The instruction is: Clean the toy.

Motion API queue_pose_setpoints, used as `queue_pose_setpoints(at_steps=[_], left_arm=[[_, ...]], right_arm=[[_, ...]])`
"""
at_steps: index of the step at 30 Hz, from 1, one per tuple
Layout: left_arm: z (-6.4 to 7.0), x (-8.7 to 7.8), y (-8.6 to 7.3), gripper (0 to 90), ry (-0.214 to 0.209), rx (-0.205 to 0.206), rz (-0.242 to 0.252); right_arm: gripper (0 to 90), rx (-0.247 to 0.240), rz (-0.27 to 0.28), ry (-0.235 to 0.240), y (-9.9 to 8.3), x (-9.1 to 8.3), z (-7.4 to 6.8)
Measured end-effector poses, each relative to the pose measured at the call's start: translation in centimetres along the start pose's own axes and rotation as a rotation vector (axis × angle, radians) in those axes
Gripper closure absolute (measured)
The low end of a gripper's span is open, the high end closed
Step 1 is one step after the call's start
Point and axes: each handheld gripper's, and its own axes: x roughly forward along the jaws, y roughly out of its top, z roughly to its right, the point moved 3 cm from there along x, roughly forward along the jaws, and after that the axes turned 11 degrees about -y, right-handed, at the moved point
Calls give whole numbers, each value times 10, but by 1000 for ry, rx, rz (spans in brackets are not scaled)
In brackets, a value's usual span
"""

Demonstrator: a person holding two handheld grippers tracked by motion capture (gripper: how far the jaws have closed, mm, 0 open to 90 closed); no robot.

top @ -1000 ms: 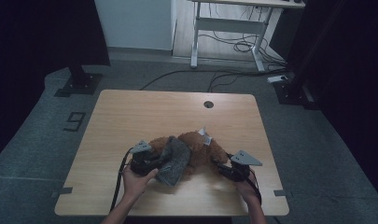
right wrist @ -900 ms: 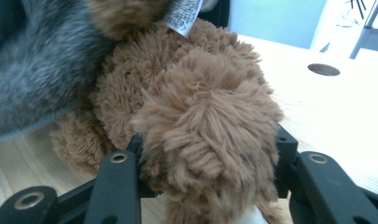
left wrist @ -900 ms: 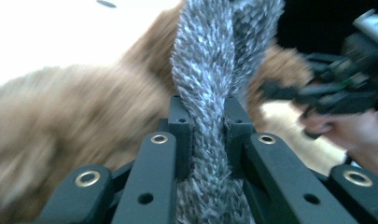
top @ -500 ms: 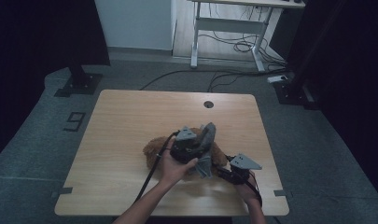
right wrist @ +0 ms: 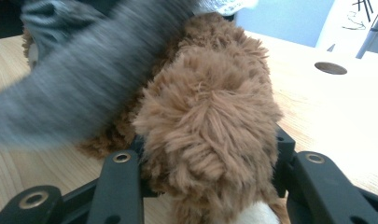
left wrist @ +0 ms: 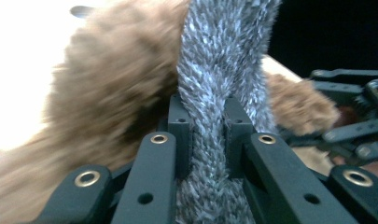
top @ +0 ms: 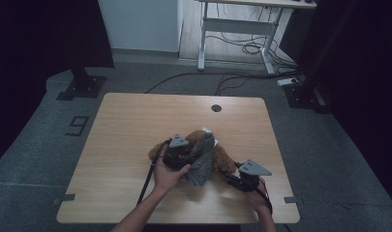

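Note:
A brown plush toy (top: 222,155) lies near the front middle of the wooden table (top: 135,125). A grey fuzzy cloth (top: 202,162) drapes over it. My left gripper (top: 181,152) is shut on the grey cloth (left wrist: 214,93), which passes up between its jaws, with the brown plush toy (left wrist: 112,93) just behind. My right gripper (top: 234,176) sits at the toy's right end, shut on a furry brown limb of the plush toy (right wrist: 210,126). The grey cloth (right wrist: 79,88) crosses the right gripper view at upper left, blurred.
A round cable hole (top: 216,108) lies in the table's far part. Beyond the table stand a white desk frame (top: 237,34) with loose cables on the floor, and black stand bases (top: 82,87) at left and right.
My left gripper has carried the grey cloth from the toy's left side up and rightward over the toy. The right gripper has stayed at the toy's right end.

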Motion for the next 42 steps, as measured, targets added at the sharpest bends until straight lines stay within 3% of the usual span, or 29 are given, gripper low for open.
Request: queue_pose_setpoints(at_steps=[2,6,8,11,17,20,25,30,36,38,42], left_arm=[[-12,-15,-3,776,20,-18,11],[-45,-47,-15,774,26,-134,66],[-56,-60,-21,774,31,-171,87],[-66,-75,-27,776,61,-184,100],[-75,-91,-35,777,139,-173,87],[-67,-92,-30,781,144,-145,104],[-34,-79,-9,781,63,-71,112],[3,-53,15,781,-68,-29,105],[36,-14,33,780,-134,19,52],[44,0,33,780,-145,27,26],[41,32,22,779,-162,-20,-23]], right_arm=[[537,0,0,3,0,-1,0],[537,-3,3,14,-1,-1,0],[537,-8,2,20,-1,-2,0],[537,-9,3,19,-2,-1,-2],[537,-8,2,18,-2,-1,-1],[537,-7,0,16,-2,-1,-1],[537,-3,0,14,-2,-1,0],[537,-1,0,13,-3,-1,0],[536,23,0,20,-4,0,0],[536,19,0,20,-4,-1,0],[536,23,-2,26,-4,0,1]])
